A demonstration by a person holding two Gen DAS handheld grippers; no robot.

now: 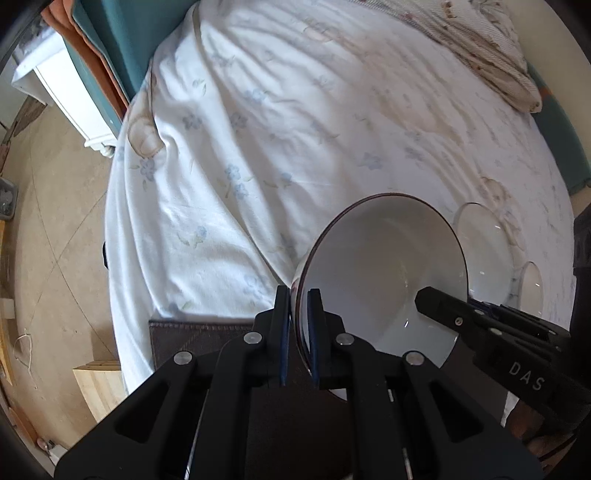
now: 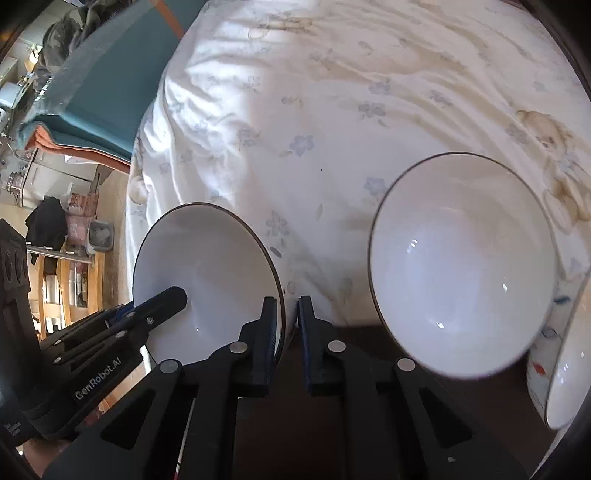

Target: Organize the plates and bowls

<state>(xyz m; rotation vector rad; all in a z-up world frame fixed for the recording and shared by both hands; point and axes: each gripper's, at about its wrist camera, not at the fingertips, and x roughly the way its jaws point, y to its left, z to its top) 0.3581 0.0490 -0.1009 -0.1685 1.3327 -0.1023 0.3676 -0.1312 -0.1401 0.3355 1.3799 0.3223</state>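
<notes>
Beyond the bowl (image 1: 380, 266) (image 2: 207, 266): white sheet (image 1: 295, 129) (image 2: 314, 110) with pale blue flowers, rumpled, filling most of both views.

Far left of the bowl, lower down: beige floor (image 1: 55, 258). Up-left of the bowl, along the sheet's edge: teal blanket (image 1: 122, 33) (image 2: 110, 85) over an orange layer.

Under and just in front of the bowl: dark brown top (image 1: 199, 332) (image 2: 332, 424), its far edge against the sheet.

The bowl itself: white inside, thin dark rim, tipped so the opening faces both cameras, gripped at two opposite points of the rim. Contact with the top below: cannot tell.

Right of the bowl, near but apart: second bowl (image 1: 484, 251) (image 2: 461, 266), same white with dark rim, also tilted toward the lens, slightly blurred. Further right, just beside that one: painted bowl (image 1: 532, 284) (image 2: 554, 369), smaller, on its side, red and blue marks on the outer wall.

At the bowl's left rim: left gripper (image 1: 298, 332) (image 2: 177, 295), narrow gap, rim wall pinched between the blue pads, one finger inside and one outside.

At the bowl's right rim: right gripper (image 2: 286, 314) (image 1: 424, 301), likewise nearly pressed together, clamping the rim; inner pad flat against the white interior.
</notes>
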